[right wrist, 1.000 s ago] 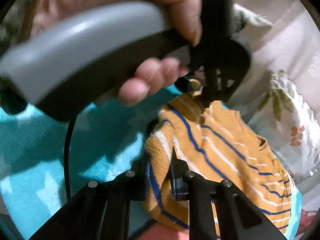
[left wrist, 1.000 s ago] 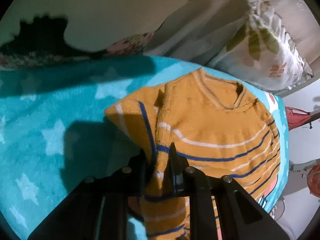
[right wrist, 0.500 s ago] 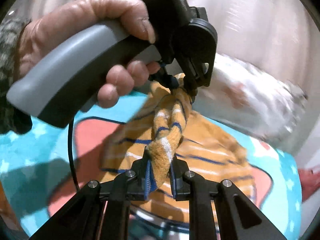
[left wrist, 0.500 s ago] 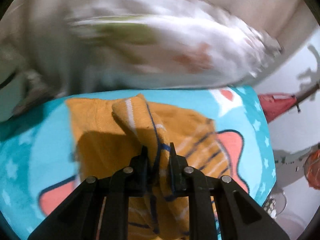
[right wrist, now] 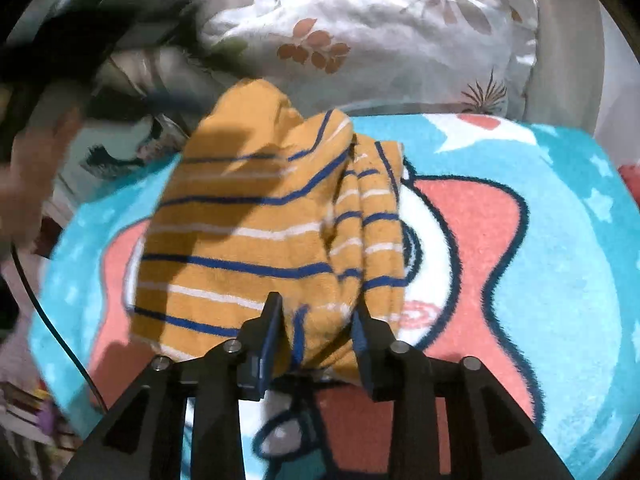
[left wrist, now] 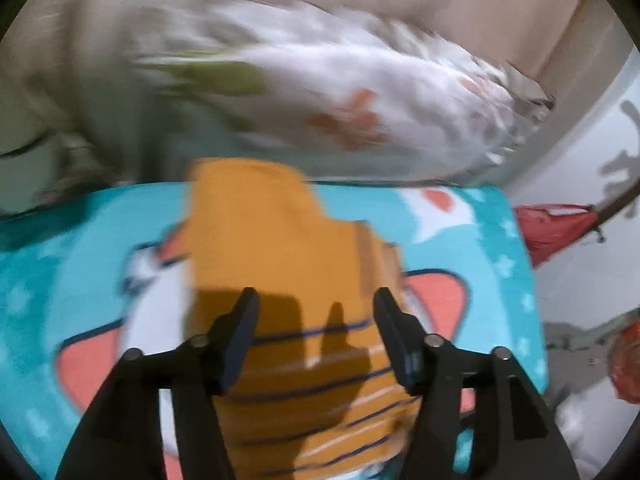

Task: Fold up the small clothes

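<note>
An orange sweater [left wrist: 276, 248] with blue and white stripes lies folded on the turquoise blanket [left wrist: 492, 264]. My left gripper [left wrist: 316, 304] hovers above it with its jaws opening, spread wide with nothing between them. In the right wrist view the sweater [right wrist: 248, 216] lies bunched, one sleeve doubled along its right side. My right gripper [right wrist: 318, 316] sits low at the near hem. Its jaws are opening and a fold of the hem still lies loosely between the fingers [right wrist: 274, 320]. A blurred hand [right wrist: 24, 176] shows at the left edge.
A white floral pillow [right wrist: 384, 32] lies just beyond the sweater against a beige headboard. The blanket carries a pink star cartoon [right wrist: 480, 232]. A black cable [right wrist: 44, 312] hangs at the left. Red cloth [left wrist: 560, 224] lies off the blanket's right edge.
Both grippers carried the sweater's pinched edge across toward the pillow and then spread their jaws. The left one has let the fabric drop, and the sweater now lies folded over.
</note>
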